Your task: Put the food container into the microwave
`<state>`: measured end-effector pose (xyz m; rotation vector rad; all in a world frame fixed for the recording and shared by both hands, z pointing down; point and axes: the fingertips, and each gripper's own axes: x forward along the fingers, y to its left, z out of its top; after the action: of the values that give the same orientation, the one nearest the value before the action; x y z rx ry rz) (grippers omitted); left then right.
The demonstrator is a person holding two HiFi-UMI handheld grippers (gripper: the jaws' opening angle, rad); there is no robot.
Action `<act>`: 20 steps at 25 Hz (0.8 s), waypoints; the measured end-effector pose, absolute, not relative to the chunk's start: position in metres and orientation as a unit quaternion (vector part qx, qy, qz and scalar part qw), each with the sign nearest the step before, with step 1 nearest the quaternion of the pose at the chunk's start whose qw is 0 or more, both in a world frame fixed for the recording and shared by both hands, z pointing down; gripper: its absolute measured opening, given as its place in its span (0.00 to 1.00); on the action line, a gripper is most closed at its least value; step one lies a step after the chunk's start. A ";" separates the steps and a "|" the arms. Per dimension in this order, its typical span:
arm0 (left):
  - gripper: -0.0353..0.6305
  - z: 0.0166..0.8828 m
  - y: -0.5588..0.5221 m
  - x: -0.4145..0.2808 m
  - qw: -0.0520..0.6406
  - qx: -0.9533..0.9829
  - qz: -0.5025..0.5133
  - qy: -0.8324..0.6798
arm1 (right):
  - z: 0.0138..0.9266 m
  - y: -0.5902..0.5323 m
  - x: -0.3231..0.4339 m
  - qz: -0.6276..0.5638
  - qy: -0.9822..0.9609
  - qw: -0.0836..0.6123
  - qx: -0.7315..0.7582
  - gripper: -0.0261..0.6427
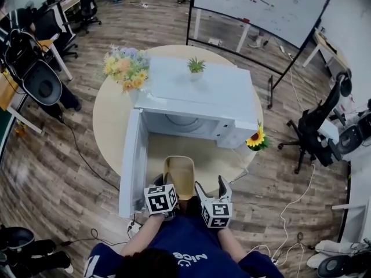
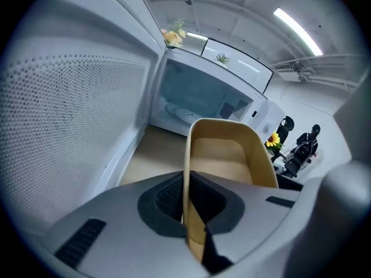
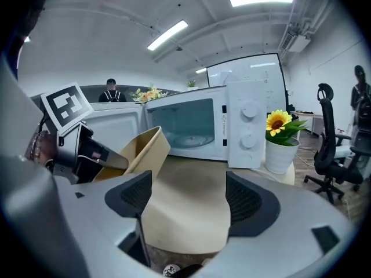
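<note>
- The left gripper point(image 2: 188, 201) has its fingers clamped on the near wall of the food container point(image 1: 179, 175).
- The right gripper point(image 3: 185, 198) is just right of it, fingers apart and empty.
- The container's long axis points ahead into the open microwave point(image 1: 191, 97), whose door point(image 1: 133, 167) is swung left.
- Round desk point(image 1: 110, 126); office, whiteboard point(image 1: 261, 4) behind.

bright ceiling strip lights point(image 3: 259, 0); fisheye edges; mild blur

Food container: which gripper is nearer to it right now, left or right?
Left. The left gripper has its jaws shut on the food container's near rim; the right gripper sits just right of it, jaws apart around nothing.
</note>
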<state>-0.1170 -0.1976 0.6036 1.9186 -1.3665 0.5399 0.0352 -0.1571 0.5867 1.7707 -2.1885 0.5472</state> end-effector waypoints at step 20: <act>0.06 0.603 -0.291 -0.132 0.403 0.645 0.157 -0.630 | 0.590 -0.239 0.045 0.181 -0.814 0.162 0.527 0.61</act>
<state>-0.1324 -0.2913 0.6031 1.6296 -1.5905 0.3967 0.0447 -0.2392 0.5901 1.5038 -2.3241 0.5151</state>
